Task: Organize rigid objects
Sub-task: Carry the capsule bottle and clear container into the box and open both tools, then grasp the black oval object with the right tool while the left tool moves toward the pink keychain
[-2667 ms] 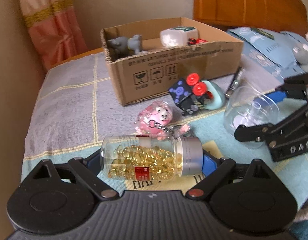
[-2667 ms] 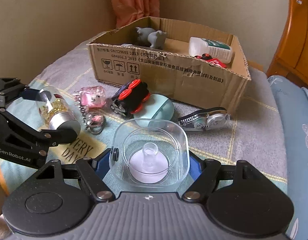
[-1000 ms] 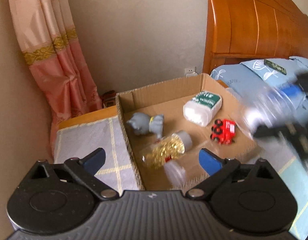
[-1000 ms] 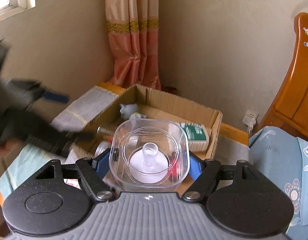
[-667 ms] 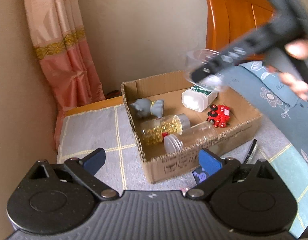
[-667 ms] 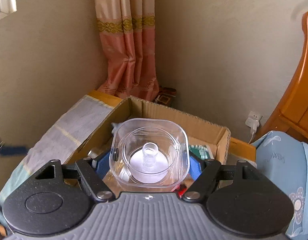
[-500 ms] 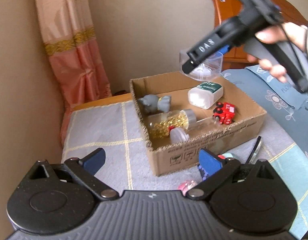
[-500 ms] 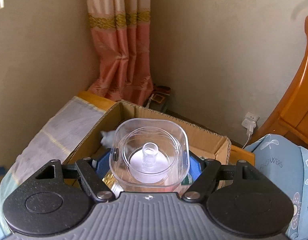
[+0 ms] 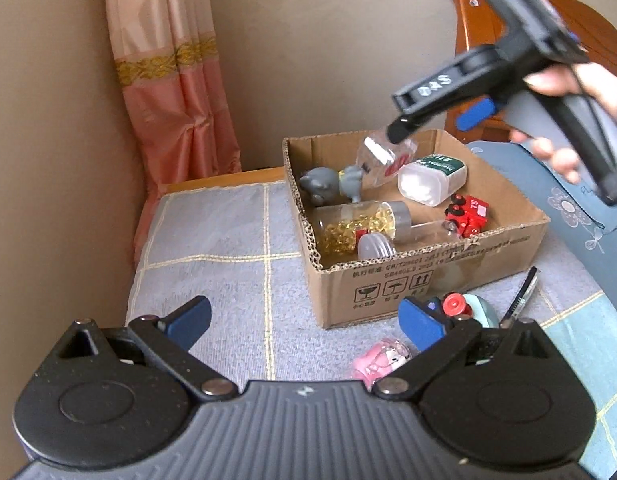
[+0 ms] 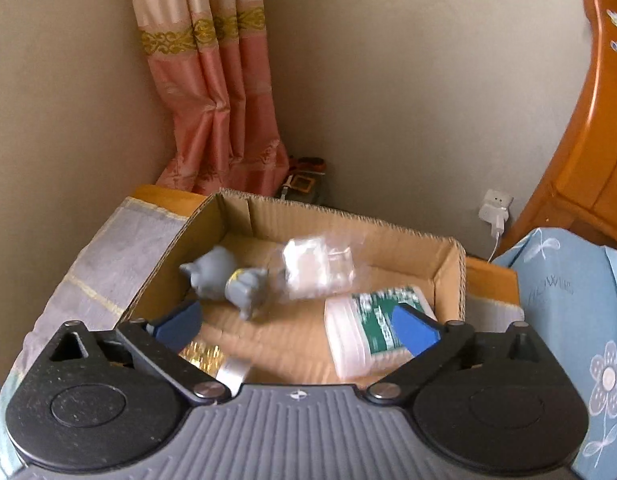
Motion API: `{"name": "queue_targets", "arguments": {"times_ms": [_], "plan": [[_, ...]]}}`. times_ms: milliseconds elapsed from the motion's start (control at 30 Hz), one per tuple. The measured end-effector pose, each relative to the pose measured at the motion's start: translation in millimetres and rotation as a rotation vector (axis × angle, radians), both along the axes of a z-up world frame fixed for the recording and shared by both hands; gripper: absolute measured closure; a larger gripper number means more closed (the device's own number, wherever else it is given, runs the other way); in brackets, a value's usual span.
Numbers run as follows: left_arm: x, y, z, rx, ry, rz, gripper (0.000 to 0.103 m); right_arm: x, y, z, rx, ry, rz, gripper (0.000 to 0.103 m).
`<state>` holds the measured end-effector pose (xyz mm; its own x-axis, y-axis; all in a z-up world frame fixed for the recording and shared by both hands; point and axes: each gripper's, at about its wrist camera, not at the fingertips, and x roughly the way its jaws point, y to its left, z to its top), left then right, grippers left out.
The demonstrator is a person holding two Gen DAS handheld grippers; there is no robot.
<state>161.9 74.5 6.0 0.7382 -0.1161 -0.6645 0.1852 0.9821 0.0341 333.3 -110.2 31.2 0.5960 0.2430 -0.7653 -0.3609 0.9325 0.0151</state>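
Right gripper (image 10: 296, 324) just opened wide, clear container (image 10: 316, 268) free inside cardboard box (image 10: 456, 276) near back wall; left gripper (image 9: 304, 320) released, empty.

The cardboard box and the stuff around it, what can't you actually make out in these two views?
- Clear container: motion-blurred in the right wrist view, so whether it has landed in the cardboard box is unclear.
- Capsule bottle: right wrist view, mostly hidden behind the open right gripper.
- Pink toy and red-wheeled toy: left wrist view, partly hidden by the open left gripper.
- Box print: too small to read.
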Motion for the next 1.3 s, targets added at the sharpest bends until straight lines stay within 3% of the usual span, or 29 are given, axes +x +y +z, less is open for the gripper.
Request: {"name": "queue_targets", "arguments": {"times_ms": [367, 633, 800, 1033, 1300], "plan": [[-8, -1, -8, 0.012, 0.03, 0.058, 0.003, -76, -43, -5, 0.057, -0.033, -0.079, 0.0], [-12, 3, -26, -0.007, 0.092, 0.093, 0.003, -131, -79, -45, 0.101, -0.016, -0.252, 0.0], [-15, 2, -32, -0.008, 0.11, 0.087, 0.003, -127, -86, -75, 0.098, 0.036, -0.331, 0.0], [-22, -1, -32, -0.015, 0.119, 0.071, 0.003, -114, -88, -105, 0.067, 0.083, -0.356, 0.0], [-22, -3, -32, -0.03, 0.121, 0.049, 0.003, -130, -103, -112, 0.046, 0.094, -0.338, 0.0]]}}
